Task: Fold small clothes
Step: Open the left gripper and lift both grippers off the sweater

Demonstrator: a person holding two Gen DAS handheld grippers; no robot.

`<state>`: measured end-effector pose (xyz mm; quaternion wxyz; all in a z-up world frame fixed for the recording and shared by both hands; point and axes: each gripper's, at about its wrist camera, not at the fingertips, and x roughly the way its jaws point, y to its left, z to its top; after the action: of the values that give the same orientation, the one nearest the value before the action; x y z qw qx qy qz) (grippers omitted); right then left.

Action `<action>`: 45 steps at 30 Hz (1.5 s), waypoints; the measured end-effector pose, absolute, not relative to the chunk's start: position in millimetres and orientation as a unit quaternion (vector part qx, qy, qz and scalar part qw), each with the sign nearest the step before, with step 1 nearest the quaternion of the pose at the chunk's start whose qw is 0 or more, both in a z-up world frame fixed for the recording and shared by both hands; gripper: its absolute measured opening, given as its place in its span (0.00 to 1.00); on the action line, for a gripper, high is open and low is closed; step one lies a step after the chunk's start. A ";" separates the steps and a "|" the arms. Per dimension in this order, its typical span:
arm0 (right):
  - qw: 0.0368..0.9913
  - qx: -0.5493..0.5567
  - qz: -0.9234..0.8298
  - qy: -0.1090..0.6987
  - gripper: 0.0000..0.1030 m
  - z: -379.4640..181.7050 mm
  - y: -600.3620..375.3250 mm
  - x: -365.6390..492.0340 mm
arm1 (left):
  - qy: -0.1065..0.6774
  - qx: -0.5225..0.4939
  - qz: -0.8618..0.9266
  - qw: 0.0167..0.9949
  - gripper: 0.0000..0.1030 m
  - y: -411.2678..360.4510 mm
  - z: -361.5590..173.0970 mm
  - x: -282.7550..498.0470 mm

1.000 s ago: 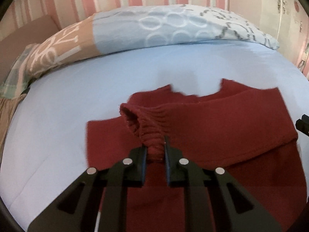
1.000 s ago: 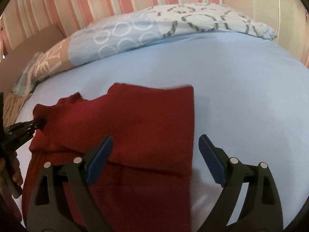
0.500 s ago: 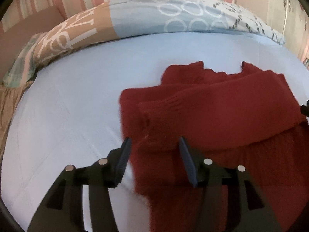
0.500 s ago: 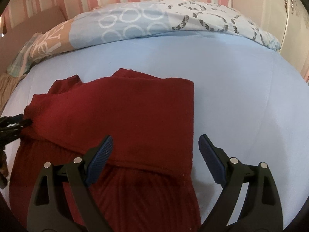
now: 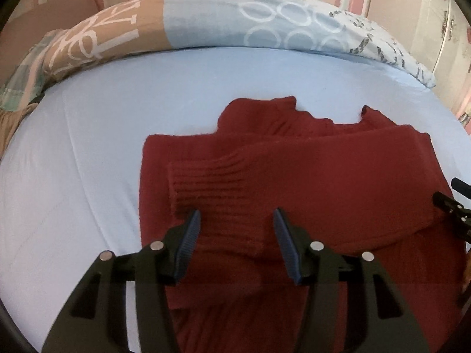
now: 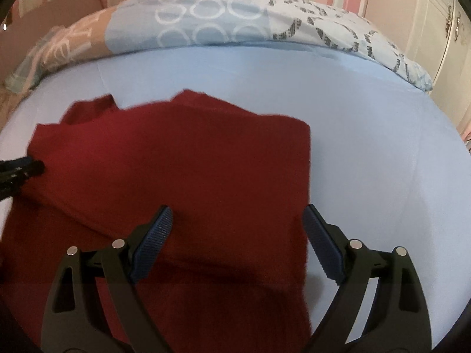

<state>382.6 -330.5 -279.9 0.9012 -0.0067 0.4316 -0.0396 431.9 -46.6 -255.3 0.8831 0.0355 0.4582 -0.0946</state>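
A dark red knitted sweater (image 5: pixel 323 176) lies on the light blue bed sheet (image 5: pixel 88 147), with one sleeve folded across its chest. The sleeve's ribbed cuff (image 5: pixel 212 185) rests flat just beyond my left gripper (image 5: pixel 235 214), whose jaws stand apart with nothing pressed between the pads. My right gripper (image 6: pixel 237 210) hangs wide open over the sweater (image 6: pixel 176 161), its right finger past the sweater's right edge. Each gripper shows at the edge of the other's view: the right gripper (image 5: pixel 450 206) and the left gripper (image 6: pixel 20 170).
A rolled duvet (image 5: pixel 235 20) with blue, tan and ring patterns lies along the far side of the bed, in front of a pink striped wall. A white cupboard (image 6: pixel 441 29) stands at the far right. Bare sheet (image 6: pixel 368 147) spreads to the right of the sweater.
My left gripper let go of the sleeve cuff and its jaws parted; the cuff now lies flat on the sweater. Both grippers came lower toward the sweater; the right stayed open.
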 end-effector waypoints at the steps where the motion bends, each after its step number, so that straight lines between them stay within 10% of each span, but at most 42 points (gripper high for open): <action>1: 0.900 -0.003 -0.044 0.434 0.87 -283.2 -334.1 381.9 | 0.457 0.035 -0.095 0.884 0.51 -45.7 -255.0 430.8; 45: 0.903 0.032 0.011 0.429 0.83 -286.6 -293.1 454.9 | 0.436 0.046 -0.096 0.893 0.62 -59.3 -246.7 416.8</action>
<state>454.9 -293.1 -286.6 0.9025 0.0319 0.4293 0.0113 416.8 -59.3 -246.7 0.8934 0.0460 0.4365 -0.0958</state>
